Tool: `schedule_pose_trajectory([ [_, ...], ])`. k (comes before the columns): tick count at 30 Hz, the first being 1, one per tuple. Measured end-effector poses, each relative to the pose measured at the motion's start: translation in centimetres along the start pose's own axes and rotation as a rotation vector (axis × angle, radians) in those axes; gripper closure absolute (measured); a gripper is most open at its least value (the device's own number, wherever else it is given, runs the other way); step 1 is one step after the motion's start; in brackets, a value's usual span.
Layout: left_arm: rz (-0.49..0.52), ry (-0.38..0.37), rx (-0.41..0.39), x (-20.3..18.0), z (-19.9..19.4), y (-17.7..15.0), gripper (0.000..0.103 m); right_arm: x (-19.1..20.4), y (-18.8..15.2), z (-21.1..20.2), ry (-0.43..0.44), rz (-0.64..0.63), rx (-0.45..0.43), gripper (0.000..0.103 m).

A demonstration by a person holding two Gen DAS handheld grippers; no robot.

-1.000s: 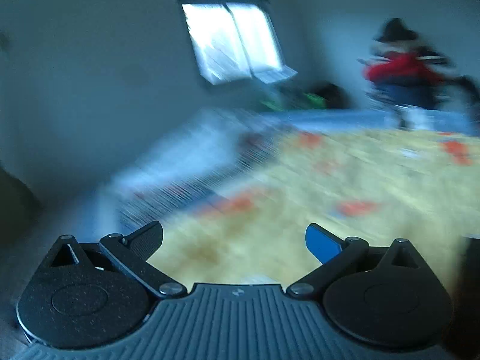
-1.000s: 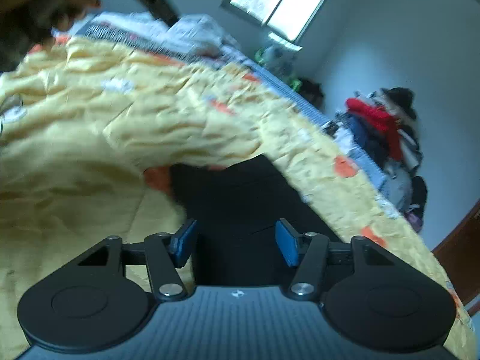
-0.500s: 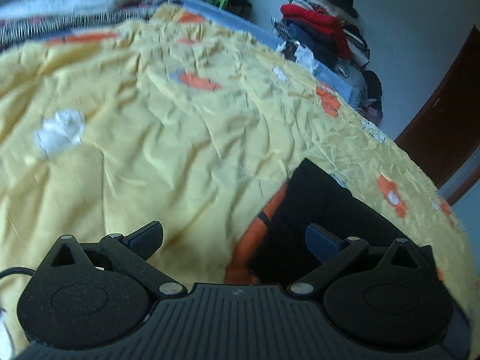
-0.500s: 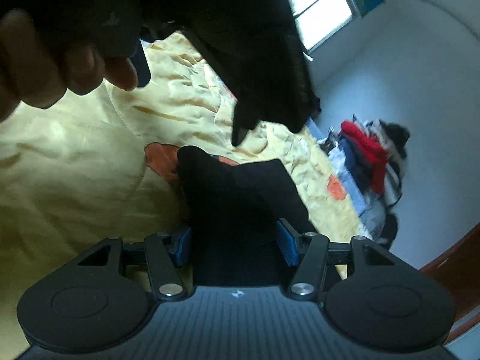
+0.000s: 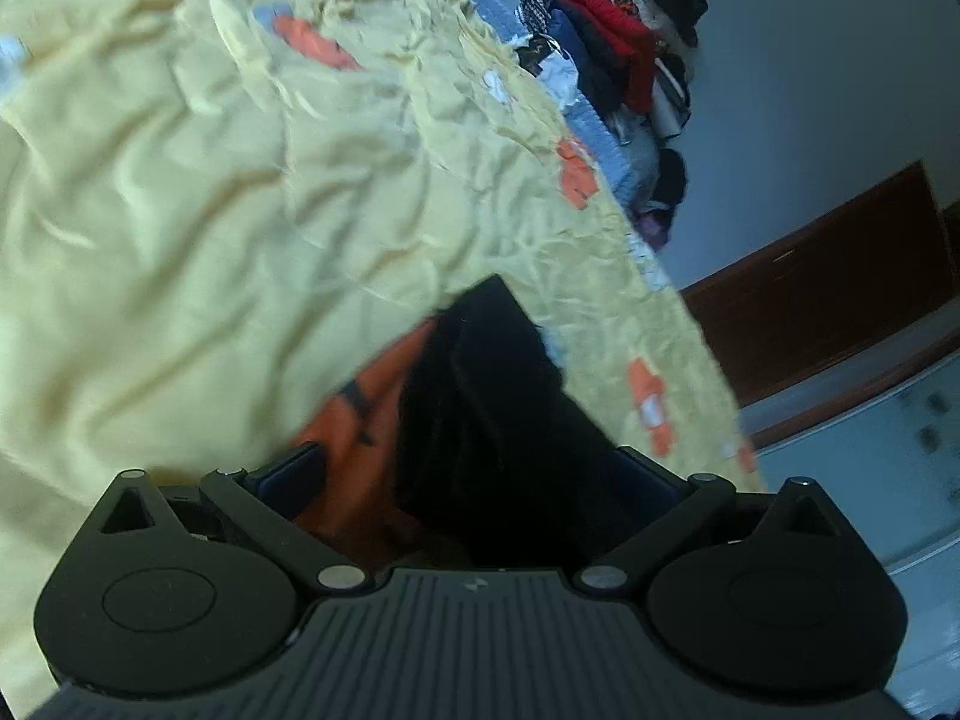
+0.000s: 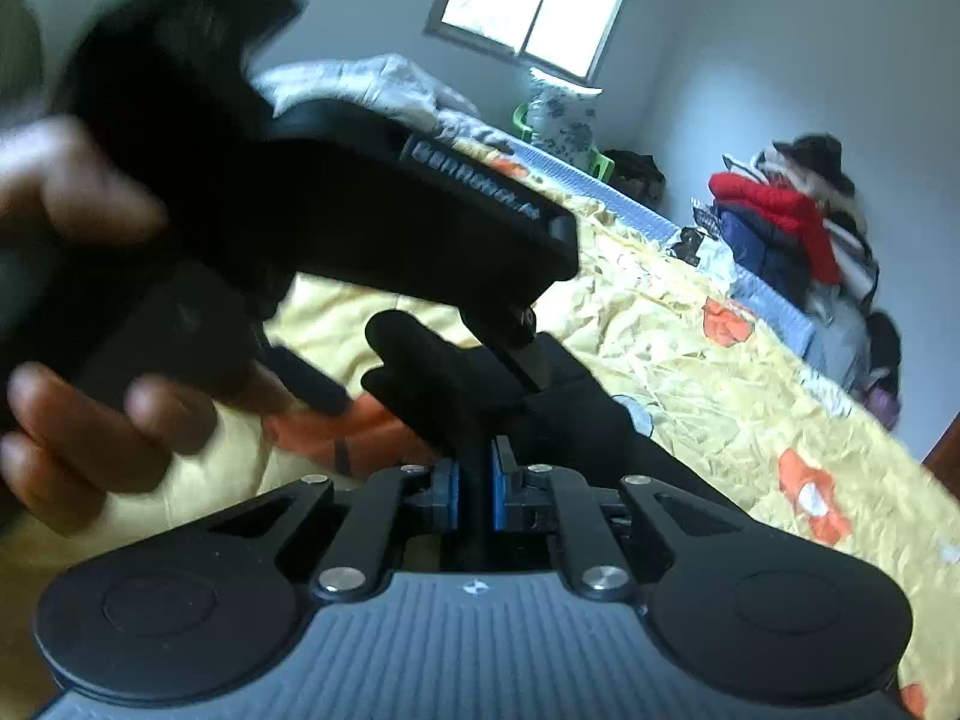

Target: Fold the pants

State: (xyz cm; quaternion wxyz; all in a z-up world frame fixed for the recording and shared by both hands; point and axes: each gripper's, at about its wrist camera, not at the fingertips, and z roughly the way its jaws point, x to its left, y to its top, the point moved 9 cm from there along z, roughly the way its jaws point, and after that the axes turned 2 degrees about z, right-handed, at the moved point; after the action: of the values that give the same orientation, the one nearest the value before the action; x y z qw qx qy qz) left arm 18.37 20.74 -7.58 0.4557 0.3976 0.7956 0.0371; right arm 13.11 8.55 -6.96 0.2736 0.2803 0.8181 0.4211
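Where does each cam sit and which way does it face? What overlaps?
Left wrist: sits on the left gripper, angled down over the black pants on the yellow patterned bedspread; jaws wide, pants between them, not pinched.
Right wrist: sits on the right gripper, facing across the bed to the window; jaws closing on a pants fold. The person's left hand with its gripper crosses the view.
Shared: pants, bedspread, the pile of clothes with a red garment by the wall.
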Motion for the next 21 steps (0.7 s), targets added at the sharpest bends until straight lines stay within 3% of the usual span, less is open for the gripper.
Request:
schedule_pose_trajectory([
  [2, -0.007, -0.014, -0.003, -0.4, 0.8, -0.1, 0.018, -0.6, 0.1, -0.2, 0.007, 0.036, -0.006, 0.093],
  [4, 0.005, -0.017, 0.013, -0.8, 1.5, -0.4, 0.064, -0.9, 0.0, -0.3, 0.012, 0.056, -0.004, 0.093],
  [7, 0.03, 0.009, 0.023, -0.9, 2.1, -0.7, 0.079, -1.1, -0.1, 0.1, 0.039, 0.073, 0.025, 0.093],
  [9, 0.066, 0.017, 0.003, -0.9, 1.9, -0.7, 0.081, -1.3, 0.0, -0.7, 0.082, 0.09, 0.029, 0.092],
  [12, 0.142, 0.043, -0.032, -1.2, 1.4, -0.8, 0.081, -2.9, 1.1, -3.4, 0.216, 0.222, -0.032, 0.092],
  [14, 0.207, 0.075, -0.06, -1.8, 1.3, -1.1, 0.081, -5.5, 1.6, -3.8, 0.188, 0.303, -0.047, 0.092],
  [17, 0.289, 0.111, -0.102, -2.9, 0.7, -1.6, 0.082, -8.3, 0.0, -1.2, 0.029, 0.306, 0.061, 0.092],
  [19, 0.334, 0.114, -0.129, -3.9, -0.1, -1.9, 0.082, -8.4, -1.2, 0.8, 0.047, 0.34, 0.103, 0.092],
  [21, 0.382, 0.109, -0.154, -5.1, -0.9, -2.2, 0.082, -8.2, -1.7, 1.6, 0.112, 0.435, 0.091, 0.092],
])
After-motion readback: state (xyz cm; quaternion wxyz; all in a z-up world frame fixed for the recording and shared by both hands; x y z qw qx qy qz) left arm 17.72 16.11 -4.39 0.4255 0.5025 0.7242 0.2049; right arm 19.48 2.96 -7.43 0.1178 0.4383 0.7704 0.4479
